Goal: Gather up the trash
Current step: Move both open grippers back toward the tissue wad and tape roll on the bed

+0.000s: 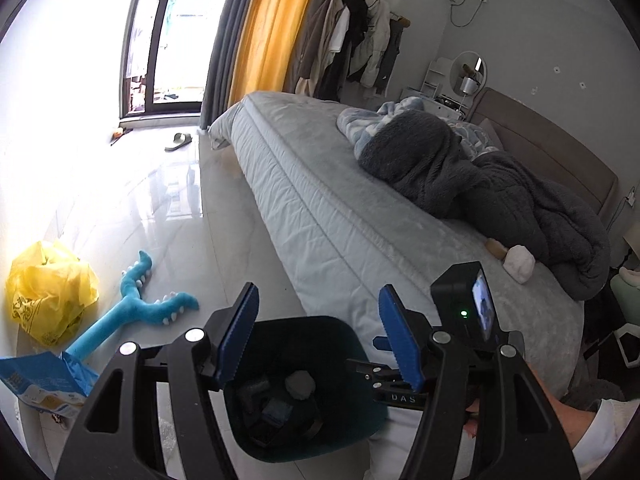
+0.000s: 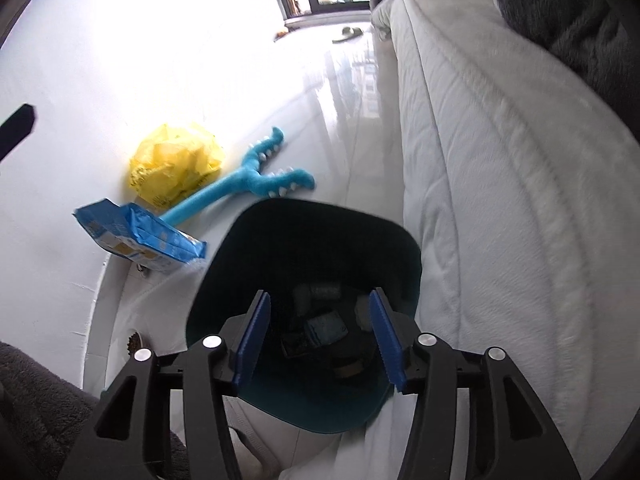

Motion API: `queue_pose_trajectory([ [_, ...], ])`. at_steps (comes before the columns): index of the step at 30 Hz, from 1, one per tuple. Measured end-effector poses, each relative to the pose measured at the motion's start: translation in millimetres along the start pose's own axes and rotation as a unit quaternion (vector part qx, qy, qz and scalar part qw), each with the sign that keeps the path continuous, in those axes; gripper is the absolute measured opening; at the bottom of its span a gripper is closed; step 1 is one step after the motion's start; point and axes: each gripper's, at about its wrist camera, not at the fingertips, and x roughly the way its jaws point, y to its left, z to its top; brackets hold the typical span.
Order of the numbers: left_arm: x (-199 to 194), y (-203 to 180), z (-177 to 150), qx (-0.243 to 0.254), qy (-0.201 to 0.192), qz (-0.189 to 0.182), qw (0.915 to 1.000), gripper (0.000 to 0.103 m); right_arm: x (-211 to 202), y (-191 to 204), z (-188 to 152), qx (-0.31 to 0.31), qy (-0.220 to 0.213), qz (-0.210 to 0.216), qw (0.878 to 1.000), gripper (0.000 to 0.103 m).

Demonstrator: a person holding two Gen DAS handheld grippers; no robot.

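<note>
Dark teal trash bin (image 1: 344, 364) sits on the glossy white floor (image 1: 168, 208) beside the bed (image 1: 320, 208), seen from the left wrist camera. Left gripper (image 1: 318, 340) hangs over the bin mouth, blue fingers (image 1: 240, 336) spread apart, nothing between them. Grey crumpled wad (image 1: 299, 385) and dark scraps lie in the bin bottom. Right gripper's body, with a small lit screen (image 1: 482, 308), sits just right of the bin, held by a hand (image 1: 560, 416) in a white sleeve. Left of the bin on the floor: yellow plastic bag (image 1: 48, 292), blue plush toy (image 1: 136, 304), blue packet (image 1: 44, 380). Grey blankets (image 1: 460, 176) are heaped on the bed. One slipper (image 1: 178, 141) lies near the window.

Right wrist camera: right gripper (image 2: 320, 340) points down into the same bin (image 2: 304, 248), fingers (image 2: 254, 340) parted, empty. Bin contents are blurred; a blue-printed wrapper (image 2: 326, 328) and pale scraps show at the bottom. Yellow plastic bag (image 2: 176, 160), plush toy (image 2: 248, 184) and blue packet (image 2: 140, 236) lie beyond the bin's left rim, packet nearest it. Bed (image 2: 500, 160) edge runs along the bin's right side.
</note>
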Motion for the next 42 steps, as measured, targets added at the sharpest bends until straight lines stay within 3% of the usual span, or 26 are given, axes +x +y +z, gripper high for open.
queue_pose_trajectory([
  [9, 11, -37, 18, 0.040, -0.017, -0.007, 0.9990, 0.074, -57, -28, 13, -0.007, -0.069, -0.005, 0.998, 0.062],
  [14, 23, -58, 25, 0.053, -0.035, -0.013, 0.9979, 0.084, -94, -56, 16, -0.010, -0.105, -0.019, 0.994, 0.065],
  [29, 71, -136, 37, 0.080, -0.040, -0.070, 0.9935, 0.092, -168, -161, -10, 0.024, -0.155, -0.095, 0.983, 0.071],
  [42, 112, -196, 39, 0.093, -0.027, -0.103, 0.9899, 0.093, -180, -207, -34, 0.051, -0.158, -0.128, 0.978, 0.073],
])
